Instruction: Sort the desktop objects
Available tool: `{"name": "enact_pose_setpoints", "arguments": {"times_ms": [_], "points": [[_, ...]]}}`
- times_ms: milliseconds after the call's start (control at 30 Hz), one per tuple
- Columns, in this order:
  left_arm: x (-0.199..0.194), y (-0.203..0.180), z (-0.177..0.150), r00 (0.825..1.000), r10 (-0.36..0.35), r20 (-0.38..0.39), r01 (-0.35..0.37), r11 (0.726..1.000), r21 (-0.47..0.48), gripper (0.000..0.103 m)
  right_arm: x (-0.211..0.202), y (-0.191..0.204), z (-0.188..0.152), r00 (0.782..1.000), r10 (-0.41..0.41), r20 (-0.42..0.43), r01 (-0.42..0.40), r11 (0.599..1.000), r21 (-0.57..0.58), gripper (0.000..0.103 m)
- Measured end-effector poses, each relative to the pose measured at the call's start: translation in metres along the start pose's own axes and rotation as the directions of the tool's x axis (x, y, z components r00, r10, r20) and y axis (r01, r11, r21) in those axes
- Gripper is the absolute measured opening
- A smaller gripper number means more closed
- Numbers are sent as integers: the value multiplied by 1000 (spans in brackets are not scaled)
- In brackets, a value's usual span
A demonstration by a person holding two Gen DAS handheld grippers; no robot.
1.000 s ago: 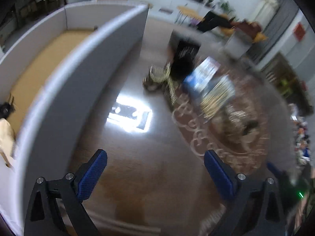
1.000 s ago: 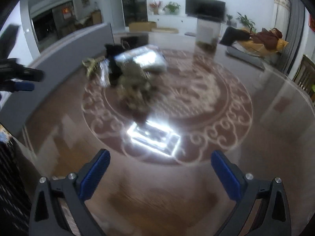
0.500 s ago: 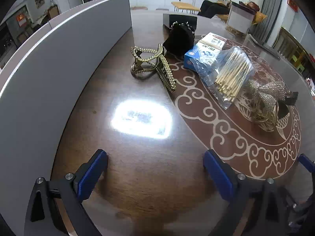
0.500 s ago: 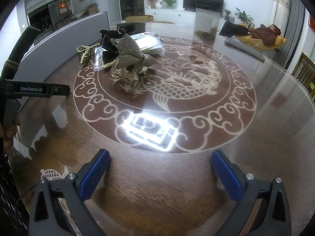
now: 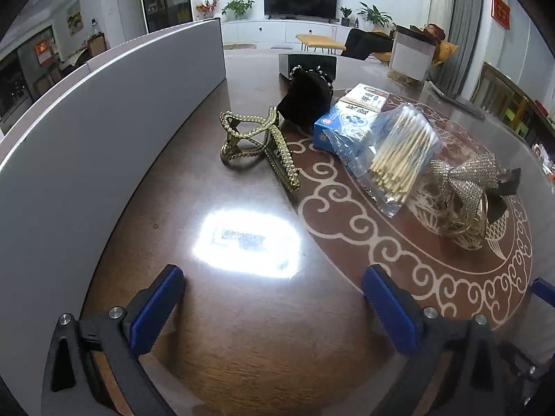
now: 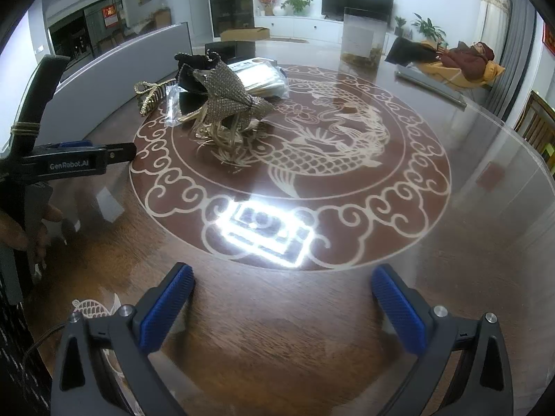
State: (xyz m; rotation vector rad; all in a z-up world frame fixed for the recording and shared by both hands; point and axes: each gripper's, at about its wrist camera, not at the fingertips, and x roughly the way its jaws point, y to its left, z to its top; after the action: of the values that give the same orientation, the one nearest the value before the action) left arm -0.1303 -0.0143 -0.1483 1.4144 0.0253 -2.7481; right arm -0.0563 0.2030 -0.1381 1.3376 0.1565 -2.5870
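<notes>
On the round wooden table (image 5: 242,329) lie a gold pearl hair claw (image 5: 258,145), a black hair piece (image 5: 307,102), a blue and white box (image 5: 350,118), a clear bag of cotton swabs (image 5: 399,154) and a rhinestone bow clip (image 5: 464,187). The bow clip (image 6: 229,104) and gold claw (image 6: 149,95) also show in the right wrist view. My left gripper (image 5: 274,312) is open and empty, short of the gold claw. My right gripper (image 6: 282,306) is open and empty over bare table, well short of the pile.
A grey curved bin wall (image 5: 104,131) stands along the table's left side. A dark box (image 5: 308,64) and a clear container (image 5: 411,57) stand at the back. The left gripper's body (image 6: 69,163) shows at left in the right wrist view.
The left gripper has swung from the grey bin toward the pile of objects and steadied. The right gripper has barely moved. Both stay open.
</notes>
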Motion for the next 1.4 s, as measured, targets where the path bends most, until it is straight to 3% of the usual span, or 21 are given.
{"name": "enact_pose_setpoints", "arguments": {"times_ms": [1400], "points": [[7,-2,10,1000,-6,3,6,1000,0,103,1,-1,1,1000,-31,-4,31,999,15,103]]}}
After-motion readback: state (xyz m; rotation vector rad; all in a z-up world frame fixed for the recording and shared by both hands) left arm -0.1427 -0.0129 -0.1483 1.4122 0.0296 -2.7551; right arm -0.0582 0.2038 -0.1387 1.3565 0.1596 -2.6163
